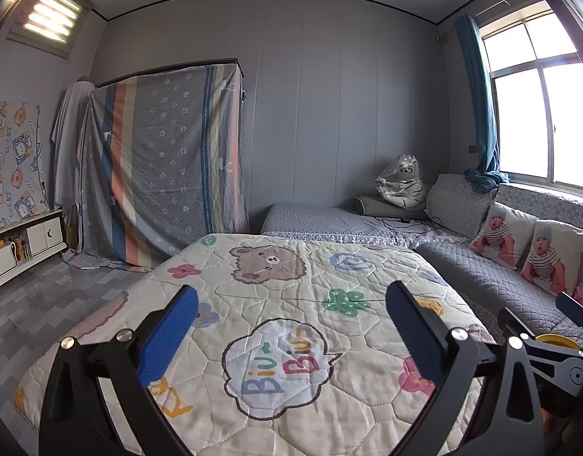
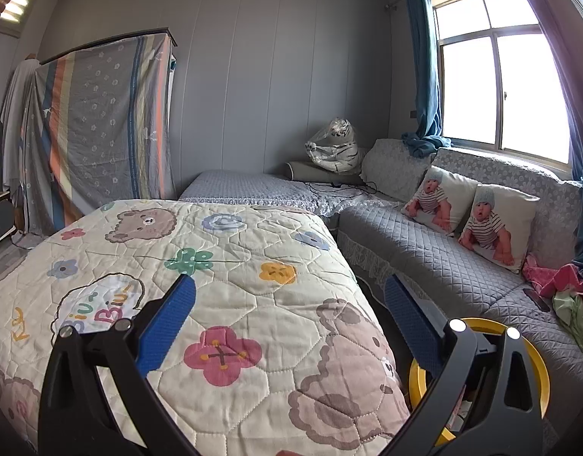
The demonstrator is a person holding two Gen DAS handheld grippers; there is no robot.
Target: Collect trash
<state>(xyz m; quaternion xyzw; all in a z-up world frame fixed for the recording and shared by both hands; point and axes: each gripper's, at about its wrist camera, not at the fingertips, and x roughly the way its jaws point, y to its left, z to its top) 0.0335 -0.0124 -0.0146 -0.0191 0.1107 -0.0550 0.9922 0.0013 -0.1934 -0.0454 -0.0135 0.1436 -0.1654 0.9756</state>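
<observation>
Holding both jaws spread wide with nothing between them, I have my left gripper (image 1: 291, 326) above the cartoon quilt (image 1: 276, 304) on the bed. My right gripper (image 2: 289, 323) hangs over the quilt's right edge, and under its right finger sits a yellow-rimmed bin (image 2: 534, 364), in the gap between bed and grey sofa (image 2: 436, 250). Two baby-print cushions (image 2: 470, 212) lean on the sofa back; crumpled pink and green cloth (image 2: 565, 288) lies at its near end.

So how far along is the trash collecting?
Nothing looks collected yet. Both hand-held grippers, left and right, hover open and empty over the quilt. A yellow-rimmed bin waits beside the bed. No trash is plainly visible here, so finding it remains.
</observation>
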